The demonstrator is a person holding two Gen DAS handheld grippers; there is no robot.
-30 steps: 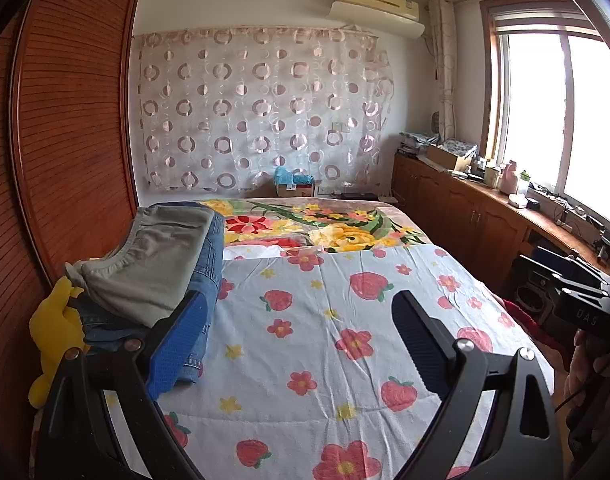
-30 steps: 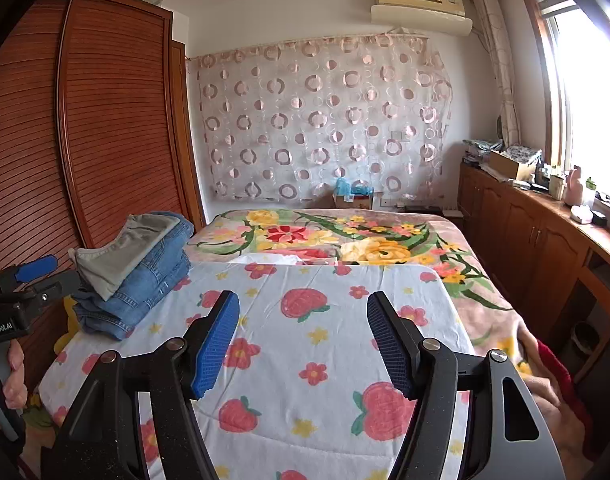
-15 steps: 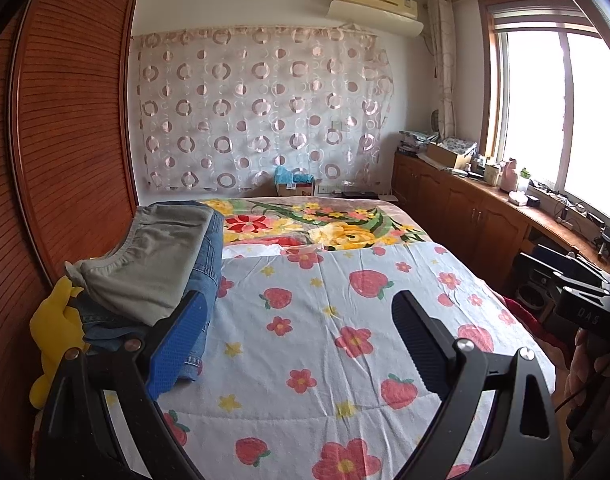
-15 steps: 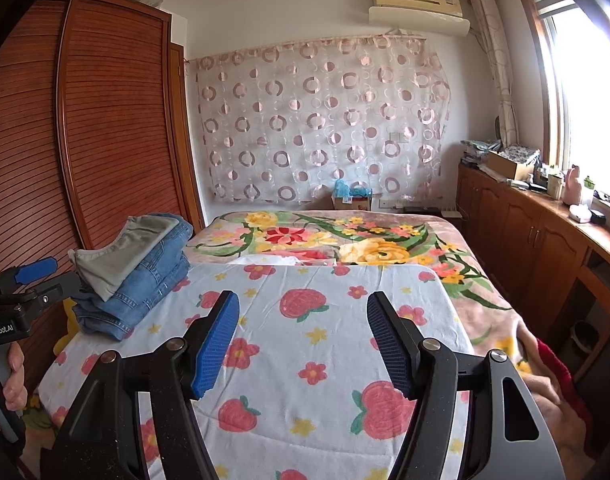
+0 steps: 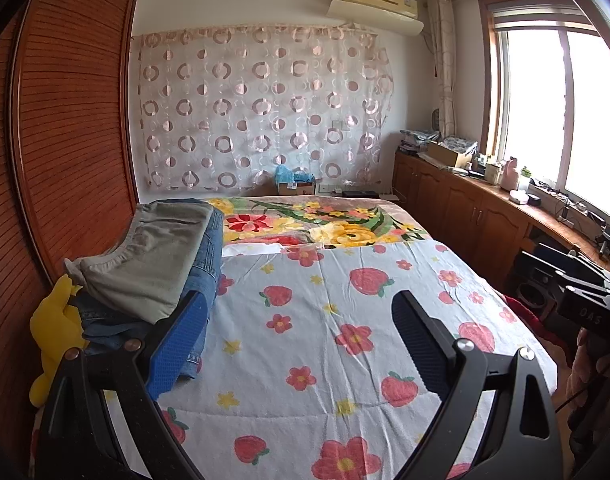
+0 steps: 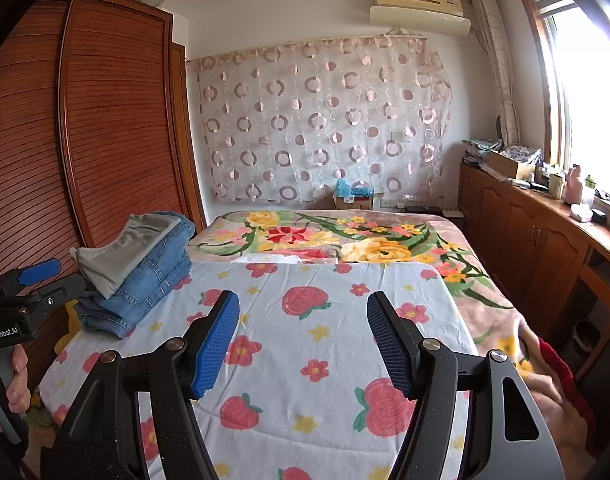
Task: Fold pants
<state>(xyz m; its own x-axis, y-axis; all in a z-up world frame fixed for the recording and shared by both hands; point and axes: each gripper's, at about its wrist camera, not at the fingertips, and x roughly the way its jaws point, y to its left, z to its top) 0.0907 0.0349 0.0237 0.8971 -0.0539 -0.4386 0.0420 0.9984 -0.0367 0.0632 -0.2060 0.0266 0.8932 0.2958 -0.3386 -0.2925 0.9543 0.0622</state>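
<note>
A stack of folded pants lies on the left side of the bed: grey-green pants [image 5: 161,260] on top of blue jeans [image 5: 207,248]. In the right wrist view the grey pants [image 6: 125,250] top the jeans [image 6: 145,292] too. My left gripper [image 5: 301,320] is open and empty above the strawberry sheet [image 5: 325,320], just right of the stack. My right gripper [image 6: 303,324] is open and empty above the sheet [image 6: 325,280], well right of the stack. The left gripper also shows at the left edge of the right wrist view [image 6: 45,280].
A yellow soft toy [image 5: 57,328] sits by the bed's left edge against the wooden wardrobe [image 5: 65,128]. A floral blanket [image 5: 313,224] covers the far half of the bed. A wooden cabinet [image 6: 545,240] with clutter runs along the right under the window.
</note>
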